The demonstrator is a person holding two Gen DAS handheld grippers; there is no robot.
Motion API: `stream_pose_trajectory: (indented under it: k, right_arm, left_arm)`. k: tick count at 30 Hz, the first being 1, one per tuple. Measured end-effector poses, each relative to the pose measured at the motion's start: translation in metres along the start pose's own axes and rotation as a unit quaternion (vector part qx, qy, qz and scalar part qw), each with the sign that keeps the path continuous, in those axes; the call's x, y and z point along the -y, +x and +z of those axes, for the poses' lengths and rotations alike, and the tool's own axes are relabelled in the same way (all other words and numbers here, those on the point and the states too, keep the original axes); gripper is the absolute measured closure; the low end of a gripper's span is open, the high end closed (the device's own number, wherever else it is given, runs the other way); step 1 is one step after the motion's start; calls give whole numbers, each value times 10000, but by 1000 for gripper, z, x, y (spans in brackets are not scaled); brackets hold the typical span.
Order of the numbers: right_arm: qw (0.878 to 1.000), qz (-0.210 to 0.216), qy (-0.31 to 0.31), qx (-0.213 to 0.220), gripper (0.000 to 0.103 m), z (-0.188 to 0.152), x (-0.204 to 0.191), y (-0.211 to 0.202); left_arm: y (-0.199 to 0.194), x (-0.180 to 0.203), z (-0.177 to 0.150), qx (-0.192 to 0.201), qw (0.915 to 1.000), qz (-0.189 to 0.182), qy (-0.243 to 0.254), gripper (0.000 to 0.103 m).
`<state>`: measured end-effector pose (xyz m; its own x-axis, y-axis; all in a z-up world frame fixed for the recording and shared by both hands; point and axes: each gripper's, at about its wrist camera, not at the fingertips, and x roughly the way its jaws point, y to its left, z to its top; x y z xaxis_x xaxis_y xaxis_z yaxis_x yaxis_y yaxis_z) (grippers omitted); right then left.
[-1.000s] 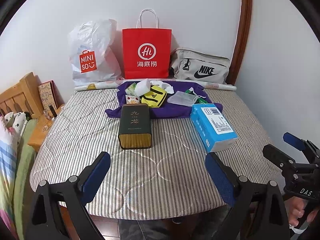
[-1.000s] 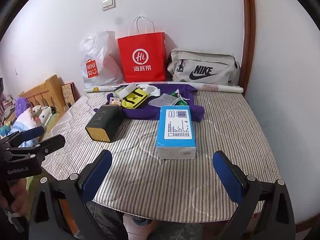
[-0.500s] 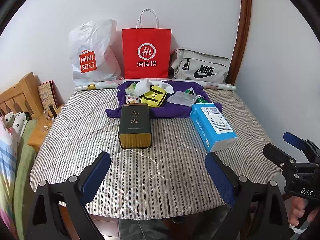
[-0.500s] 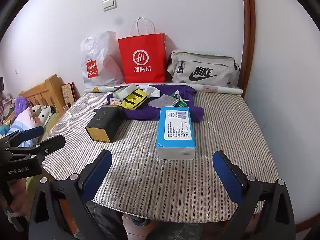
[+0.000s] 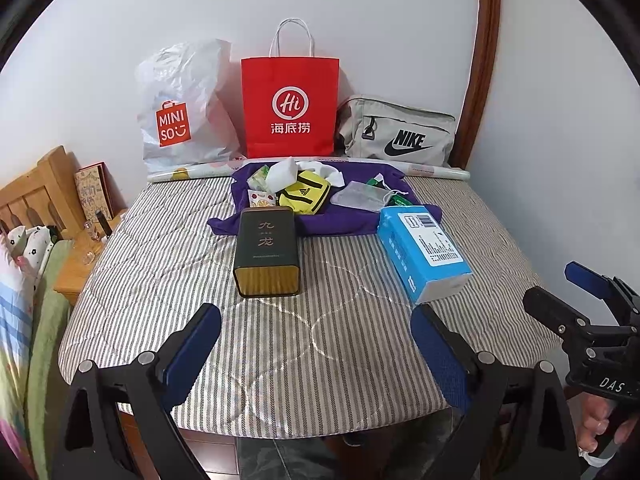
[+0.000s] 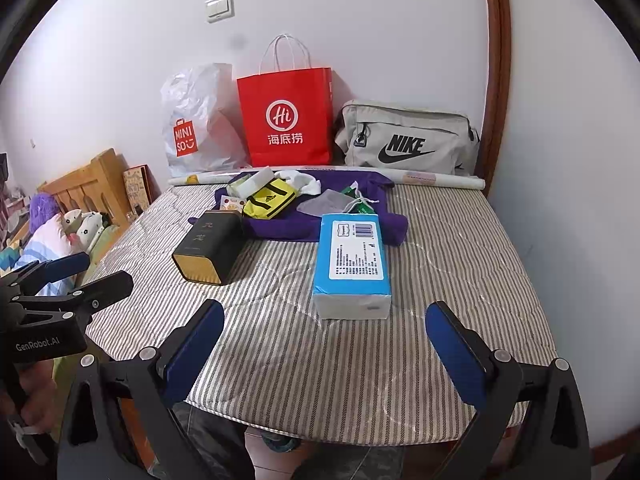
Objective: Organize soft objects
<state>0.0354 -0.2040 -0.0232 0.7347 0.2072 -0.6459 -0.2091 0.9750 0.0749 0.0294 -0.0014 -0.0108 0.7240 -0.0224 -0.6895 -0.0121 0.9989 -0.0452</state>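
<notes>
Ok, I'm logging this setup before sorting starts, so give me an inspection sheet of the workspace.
Surface: striped quilted mattress, lying flat.
Job's things: purple cloth at the far end, carrying a yellow pouch, grey drawstring bag, white wads and small packets.
Clutter: dark tin and blue tissue pack on the mattress, apart; rolled paper along the far edge.
Grippers: left gripper and right gripper with jaws wide, empty, at the near edge.
Cables: nothing seen.
Surroundings: Miniso plastic bag, red paper bag and Nike bag against the wall; wooden headboard on the left.
</notes>
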Motion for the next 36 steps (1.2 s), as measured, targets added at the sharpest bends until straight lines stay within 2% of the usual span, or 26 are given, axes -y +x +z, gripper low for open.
stream_pose_trajectory:
  k: [36]
  right_arm:
    - [10000, 28, -52, 26, 3, 1, 1, -3]
  left_arm:
    - [-1, -1, 0, 18, 10000, -20, -9, 7]
